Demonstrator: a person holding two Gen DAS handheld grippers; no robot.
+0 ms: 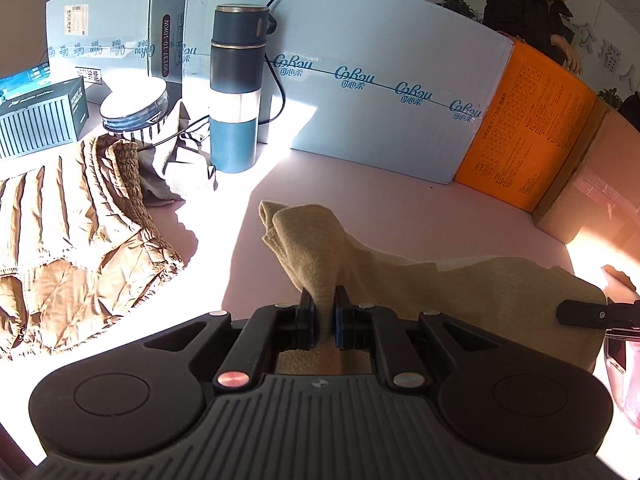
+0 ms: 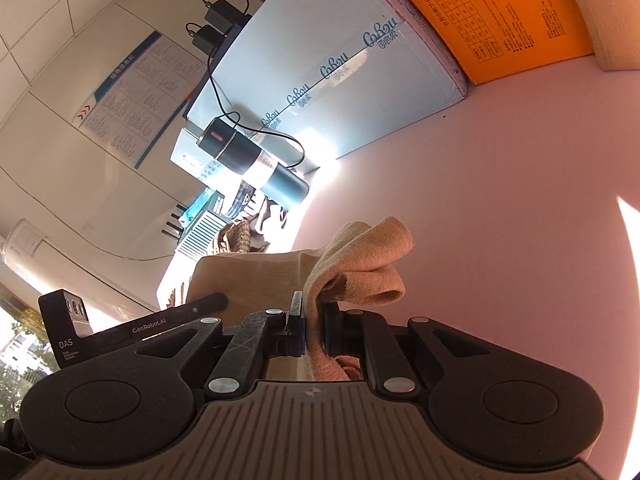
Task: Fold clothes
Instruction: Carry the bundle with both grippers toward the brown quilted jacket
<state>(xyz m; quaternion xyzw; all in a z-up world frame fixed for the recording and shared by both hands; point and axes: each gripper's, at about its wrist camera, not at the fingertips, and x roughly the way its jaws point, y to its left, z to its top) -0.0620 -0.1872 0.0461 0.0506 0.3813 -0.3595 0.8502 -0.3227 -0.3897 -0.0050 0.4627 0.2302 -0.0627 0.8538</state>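
Observation:
A tan knitted garment (image 1: 460, 284) hangs lifted above the pink table (image 1: 400, 208), stretched between both grippers. My left gripper (image 1: 324, 300) is shut on one bunched end of it, a loose flap sticking up past the jaws. In the right wrist view my right gripper (image 2: 314, 308) is shut on the other end of the tan garment (image 2: 360, 264), whose folds spill over the right finger. The stretched middle of the cloth runs off to the left there. The other gripper's black body (image 2: 120, 328) shows at the left edge of that view.
A brown quilted jacket (image 1: 76, 248) lies at the left on the table. Behind it stand a dark blue flask (image 1: 236, 92), a white round tin (image 1: 134, 104) and a ribbed dark box (image 1: 40, 120). Light-blue cartons (image 1: 380, 80) and an orange carton (image 1: 532, 128) wall the back. A person in dark clothes (image 1: 532, 4) stands beyond.

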